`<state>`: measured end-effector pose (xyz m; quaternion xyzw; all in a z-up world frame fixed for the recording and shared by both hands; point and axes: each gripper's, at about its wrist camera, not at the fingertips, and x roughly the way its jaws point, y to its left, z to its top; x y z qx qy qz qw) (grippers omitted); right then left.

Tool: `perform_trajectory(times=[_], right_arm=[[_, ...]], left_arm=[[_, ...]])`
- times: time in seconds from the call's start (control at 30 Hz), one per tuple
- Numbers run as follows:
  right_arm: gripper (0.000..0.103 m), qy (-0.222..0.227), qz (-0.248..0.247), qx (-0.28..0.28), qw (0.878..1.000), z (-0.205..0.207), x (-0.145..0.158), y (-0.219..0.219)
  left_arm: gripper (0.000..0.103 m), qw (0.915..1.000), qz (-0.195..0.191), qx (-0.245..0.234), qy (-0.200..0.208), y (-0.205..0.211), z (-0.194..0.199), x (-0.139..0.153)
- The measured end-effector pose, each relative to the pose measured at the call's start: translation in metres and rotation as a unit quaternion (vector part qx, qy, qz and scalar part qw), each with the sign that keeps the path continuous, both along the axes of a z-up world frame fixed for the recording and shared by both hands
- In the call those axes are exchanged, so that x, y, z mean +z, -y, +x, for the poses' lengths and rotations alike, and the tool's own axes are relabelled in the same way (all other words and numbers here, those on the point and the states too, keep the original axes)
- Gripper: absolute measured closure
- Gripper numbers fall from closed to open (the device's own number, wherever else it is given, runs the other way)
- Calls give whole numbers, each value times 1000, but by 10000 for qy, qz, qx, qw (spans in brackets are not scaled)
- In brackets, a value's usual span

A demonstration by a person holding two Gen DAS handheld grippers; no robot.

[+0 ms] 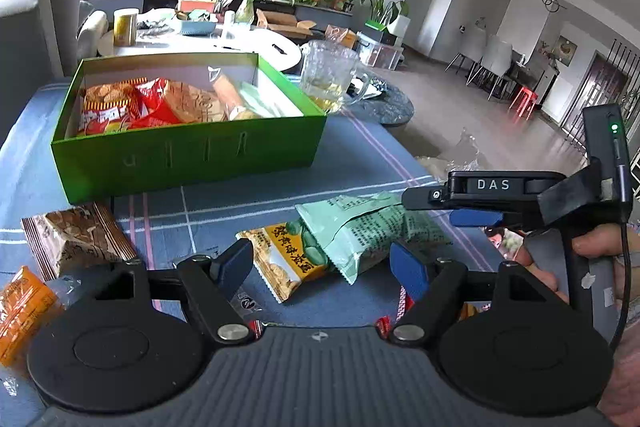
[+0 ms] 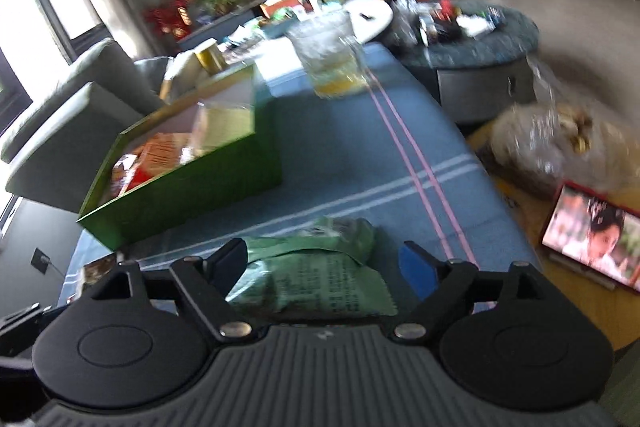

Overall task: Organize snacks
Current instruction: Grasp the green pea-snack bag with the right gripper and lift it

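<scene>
A green box (image 1: 188, 151) with several snack packs inside stands on the blue cloth; it also shows in the right wrist view (image 2: 192, 195). A pale green snack bag (image 1: 360, 231) lies on a yellow snack pack (image 1: 280, 263). My left gripper (image 1: 324, 267) is open and empty just in front of them. My right gripper (image 2: 324, 263) is open with the pale green bag (image 2: 316, 275) between its fingers; the jaws are not closed on it. In the left wrist view the right gripper (image 1: 472, 207) reaches the bag from the right.
A brown snack pack (image 1: 76, 235) and an orange pack (image 1: 20, 307) lie at the left. A glass mug (image 1: 332, 79) stands behind the box. A tablet (image 2: 592, 239) and a plastic bag (image 2: 560, 143) lie at the right, past the table edge.
</scene>
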<state>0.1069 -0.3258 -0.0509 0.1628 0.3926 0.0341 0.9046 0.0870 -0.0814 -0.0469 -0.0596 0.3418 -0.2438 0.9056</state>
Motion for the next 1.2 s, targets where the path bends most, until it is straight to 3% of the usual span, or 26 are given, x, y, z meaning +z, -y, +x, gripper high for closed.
perform_trajectory(times=[0.2, 0.53, 0.9, 1.2], right_arm=[[29, -276, 498, 334, 9978, 5, -15, -9], [30, -101, 388, 1032, 9939, 9, -13, -53], [30, -14, 398, 573, 9976, 18, -11, -30], [30, -204, 534, 482, 9972, 31, -23, -25]], left_arm=[[30, 9999, 10, 91, -101, -3, 6, -5], [30, 9992, -39, 377, -128, -24, 11, -8], [30, 9996, 6, 297, -30, -21, 35, -9], [30, 9999, 52, 161, -34, -6, 65, -15]])
